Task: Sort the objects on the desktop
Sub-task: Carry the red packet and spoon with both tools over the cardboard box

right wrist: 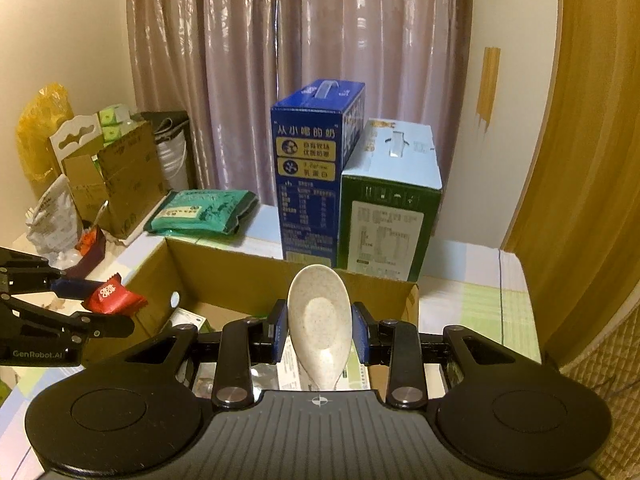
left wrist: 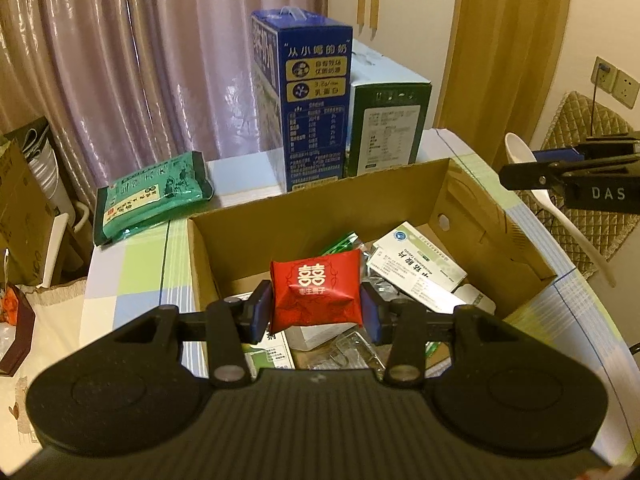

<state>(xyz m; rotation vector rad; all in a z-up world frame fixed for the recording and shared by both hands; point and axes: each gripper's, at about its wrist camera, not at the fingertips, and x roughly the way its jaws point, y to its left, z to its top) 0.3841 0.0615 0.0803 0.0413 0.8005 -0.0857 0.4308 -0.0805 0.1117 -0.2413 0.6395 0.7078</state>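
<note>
My left gripper (left wrist: 316,308) is shut on a red candy packet (left wrist: 316,292) with a white double-happiness mark, held above the open cardboard box (left wrist: 404,184). From the right wrist view the same packet (right wrist: 110,300) shows at the left, over the box's left wall. My right gripper (right wrist: 319,330) is shut on a speckled white spoon (right wrist: 319,320), bowl pointing forward over the box (right wrist: 240,264). The spoon (left wrist: 520,152) and right gripper (left wrist: 516,172) appear at the right edge of the left wrist view. Inside the box lie a medicine carton (left wrist: 420,264), blister packs and a green sachet (left wrist: 340,242).
Behind the box stand a tall blue milk carton (left wrist: 316,112) and a lower green-and-white carton (left wrist: 388,128). A green tea packet (left wrist: 152,196) lies on the checked tablecloth (left wrist: 128,280) at the back left. Cardboard boxes and bags (right wrist: 112,176) crowd the far left. A quilted chair (left wrist: 580,132) is on the right.
</note>
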